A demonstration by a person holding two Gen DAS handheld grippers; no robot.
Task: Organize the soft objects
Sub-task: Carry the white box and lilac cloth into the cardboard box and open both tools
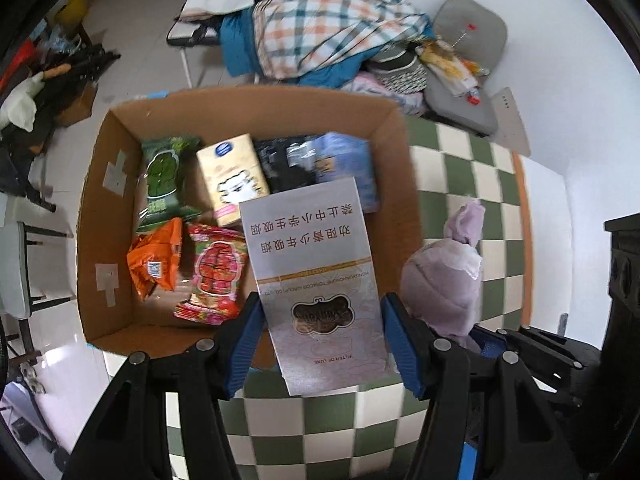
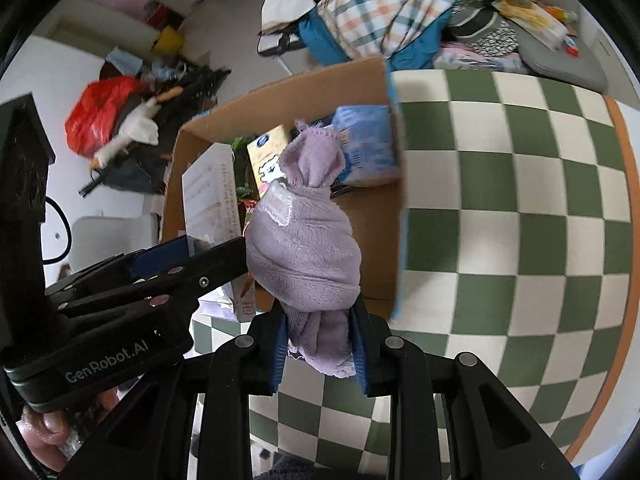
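My left gripper (image 1: pixel 323 320) is shut on a long white carton (image 1: pixel 316 280) with Chinese print and holds it over the near edge of a cardboard box (image 1: pixel 100 168). My right gripper (image 2: pixel 320 344) is shut on a lilac bundled sock (image 2: pixel 304 240), held just above the box's near right side; the sock also shows in the left wrist view (image 1: pixel 440 280). In the box lie a green packet (image 1: pixel 164 180), a yellow tissue pack (image 1: pixel 232 180), an orange packet (image 1: pixel 156 260), a red packet (image 1: pixel 216 276), a black item (image 1: pixel 280 164) and a blue pack (image 1: pixel 348 164).
The box stands on a green-and-white checkered tablecloth (image 2: pixel 500 220). Beyond the table a checked blanket (image 1: pixel 332 28) and a grey cushion (image 1: pixel 468 28) lie piled. A red bag (image 2: pixel 96 116) and dark clutter lie on the floor at left.
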